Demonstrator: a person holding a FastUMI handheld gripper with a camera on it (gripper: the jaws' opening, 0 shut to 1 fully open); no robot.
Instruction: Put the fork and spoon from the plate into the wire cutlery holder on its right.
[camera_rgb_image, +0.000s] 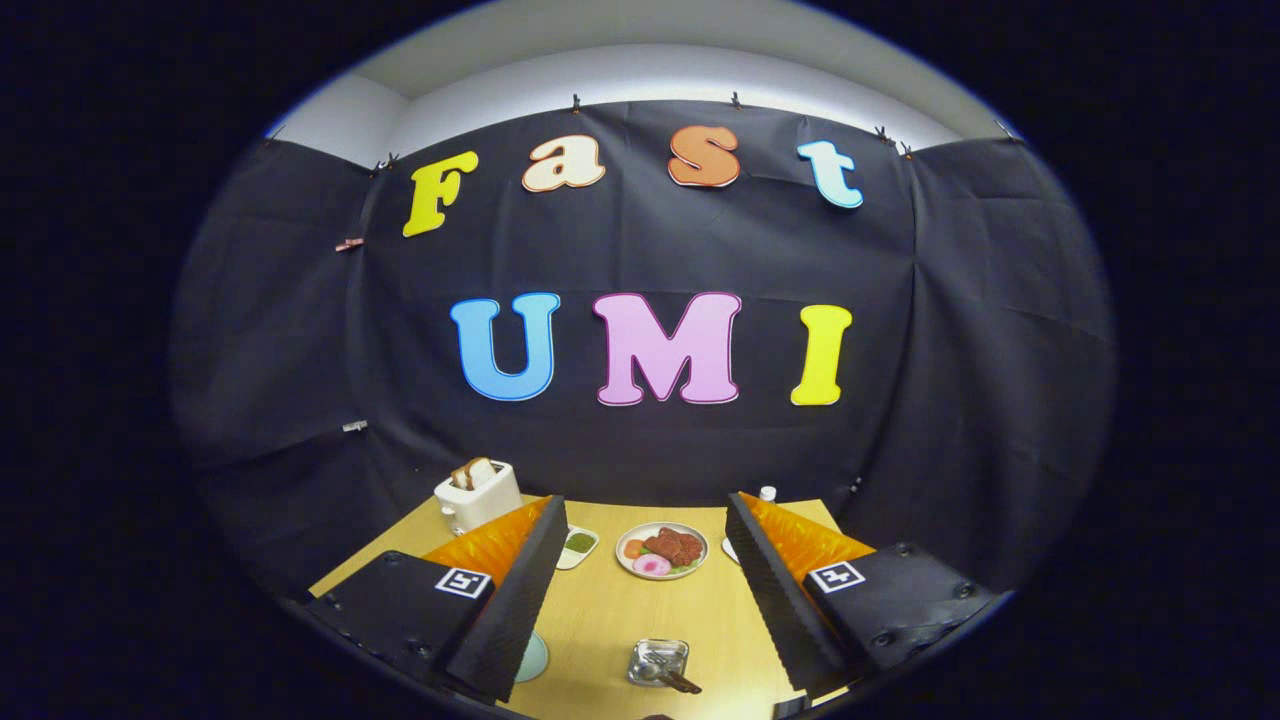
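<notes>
Jaws (645, 590) stood wide apart over the wooden bench (610, 620), clamped on nothing; bare bench showed between the 2 fingers (520, 590).

A small wire cutlery holder (658, 661) sat low in the frame, between the fingers and nearer the camera than their tips. A dark-handled utensil (682, 683) stuck out of its lower right side; whether it was the fork or the spoon could not be told.

Just beyond the fingertips, at frame centre bottom, sat a round plate (661, 549) with brown meat, a pink slice, something orange and greens. No cutlery could be made out on it.

Left of the plate, a small white dish (578, 545) with a green filling, partly behind the left finger. Further left, a white toaster (478, 493) with bread sticking out of the top. A pale teal round thing (533, 657) peeked out beside the left finger, lower left. A small white-capped object (767, 493) showed behind the right finger at the bench's far edge.
</notes>
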